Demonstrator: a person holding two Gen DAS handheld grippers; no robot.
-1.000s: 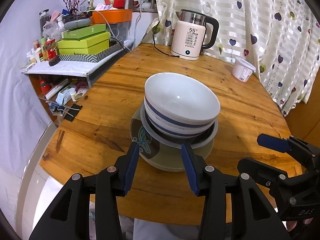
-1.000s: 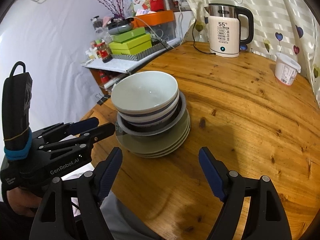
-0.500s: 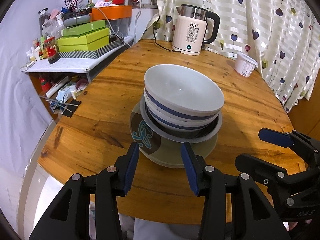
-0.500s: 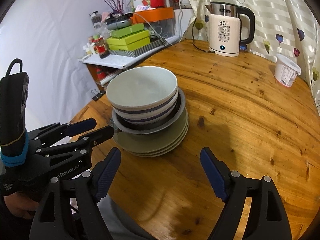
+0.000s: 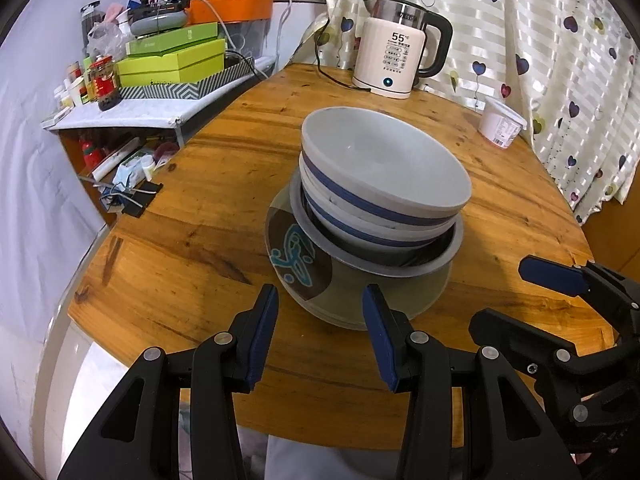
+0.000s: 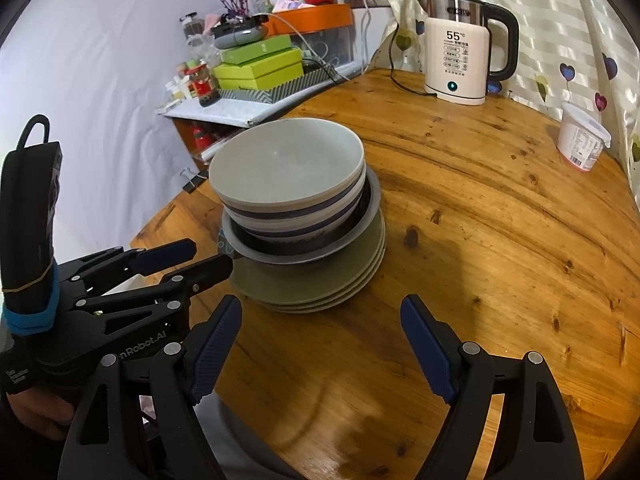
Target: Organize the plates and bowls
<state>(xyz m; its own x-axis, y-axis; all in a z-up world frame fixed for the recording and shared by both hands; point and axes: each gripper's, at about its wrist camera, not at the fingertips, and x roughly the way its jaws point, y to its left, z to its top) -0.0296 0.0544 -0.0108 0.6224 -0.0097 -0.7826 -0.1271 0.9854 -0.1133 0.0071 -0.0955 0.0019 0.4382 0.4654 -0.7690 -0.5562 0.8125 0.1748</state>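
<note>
One stack of crockery is sitting near the front of a round wooden table point(image 5: 208, 184).

- White bowls point(image 5: 384, 172), blue-banded, nested one in another, are resting at the top of the stack; the exact count cannot be told.
- Grey bowl point(image 5: 400, 270), dark inside, is sitting under the white ones and carrying them.
- Green plates point(image 6: 340, 280), several piled flat, are forming the base; the uppermost is showing a brown patch with a teal motif on its left side in the left wrist view.
- Left gripper point(image 5: 320, 316) is hovering just in front of the plates' near edge, its blue pads parted with nothing between them and touching nothing.
- Right gripper point(image 6: 322, 344) is hanging to the right of the left one, just short of the stack, jaws spread wide and empty over bare wood.
- Cream electric kettle point(image 5: 394, 52) is standing upright at the far edge, its display reading 55.
- White tub point(image 5: 500, 124) is standing at the far right, beside a heart-patterned curtain point(image 5: 560, 40).
- Green boxes point(image 5: 172, 60) are lying stacked on a side shelf to the left.
</note>
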